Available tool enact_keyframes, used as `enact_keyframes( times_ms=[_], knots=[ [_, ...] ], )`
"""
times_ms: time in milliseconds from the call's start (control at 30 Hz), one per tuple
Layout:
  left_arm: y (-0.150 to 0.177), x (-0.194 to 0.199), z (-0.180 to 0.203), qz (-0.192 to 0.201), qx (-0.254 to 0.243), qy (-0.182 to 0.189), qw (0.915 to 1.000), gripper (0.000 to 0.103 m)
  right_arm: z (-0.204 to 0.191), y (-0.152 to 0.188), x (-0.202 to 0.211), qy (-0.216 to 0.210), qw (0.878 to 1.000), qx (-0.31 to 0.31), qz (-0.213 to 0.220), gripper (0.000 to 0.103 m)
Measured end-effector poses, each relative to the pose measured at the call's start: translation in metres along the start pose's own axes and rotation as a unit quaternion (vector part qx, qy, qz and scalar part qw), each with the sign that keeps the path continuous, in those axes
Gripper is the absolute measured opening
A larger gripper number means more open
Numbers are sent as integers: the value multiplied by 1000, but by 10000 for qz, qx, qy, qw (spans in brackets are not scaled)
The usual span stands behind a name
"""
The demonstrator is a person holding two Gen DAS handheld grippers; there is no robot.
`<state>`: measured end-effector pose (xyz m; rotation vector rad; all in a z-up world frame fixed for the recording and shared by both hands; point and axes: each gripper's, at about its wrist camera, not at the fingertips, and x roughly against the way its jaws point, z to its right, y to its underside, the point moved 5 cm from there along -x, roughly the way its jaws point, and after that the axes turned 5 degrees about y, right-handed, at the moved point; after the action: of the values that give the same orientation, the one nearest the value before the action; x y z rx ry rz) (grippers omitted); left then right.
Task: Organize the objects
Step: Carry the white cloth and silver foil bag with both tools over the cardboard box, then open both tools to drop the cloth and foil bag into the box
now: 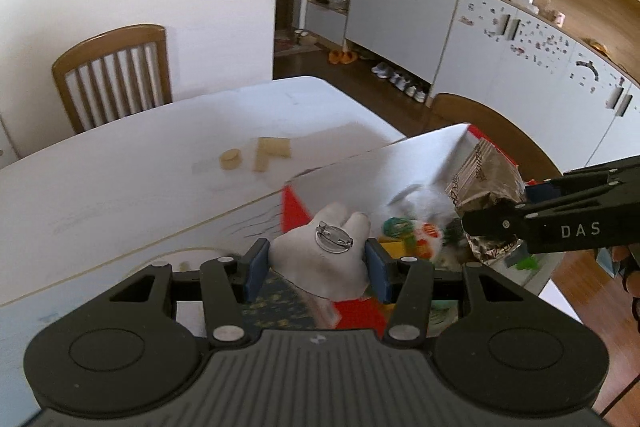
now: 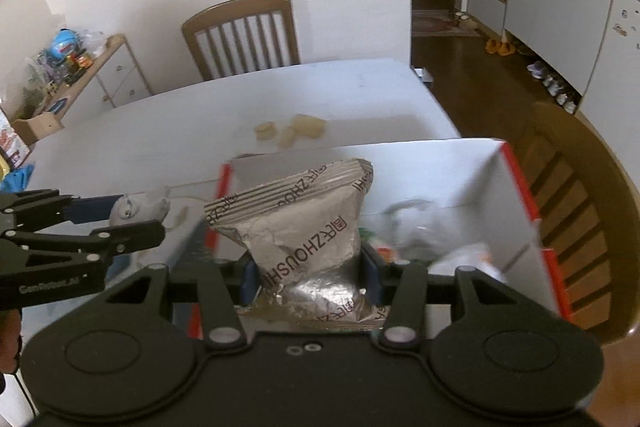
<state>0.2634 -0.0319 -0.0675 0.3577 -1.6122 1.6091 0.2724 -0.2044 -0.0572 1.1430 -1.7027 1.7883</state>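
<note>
Over the open box with its red edges, seen from the left wrist, the left gripper has its jaws partly closed on a white soft brooch, the blue pads pressing its two sides and a round metal pin-back facing up. That box sits on the white desk, holding a blurred jumble of coloured bits I can't quite make out. Farther off on the desk lie a small round wooden block and an L-shaped wooden block, just beside each other. At right, the right gripper comes in holding a silver foil packet above the box. From the right wrist, the right gripper has its jaws partly closed on the foil packet, squeezing its lower part while its printed top flares out over the box. At left, the left gripper grips the brooch near the box's left wall. Wooden chairs stand around the desk.
</note>
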Motion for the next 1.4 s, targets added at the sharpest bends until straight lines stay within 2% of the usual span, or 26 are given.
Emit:
enact_keyframes(
  times_ms=[133,433,800,1200,1400],
  knots=[
    [-6,-15,22,-26,-53,57,10000,51,18,6,0,-22,9999,105,-60,48],
    [-12,-59,55,-226,-168,71,9996,51,31,31,-4,3,9974,672,-271,48],
    [-1,-113,76,-738,-214,-48,9970,51,54,48,-22,196,9948,891,-456,48],
    [16,-138,86,-1280,-207,12,9916,51,64,59,-36,224,9939,870,-638,49],
    [15,-139,85,-1291,-187,21,9915,51,66,59,-41,186,9938,872,-669,49]
  ],
)
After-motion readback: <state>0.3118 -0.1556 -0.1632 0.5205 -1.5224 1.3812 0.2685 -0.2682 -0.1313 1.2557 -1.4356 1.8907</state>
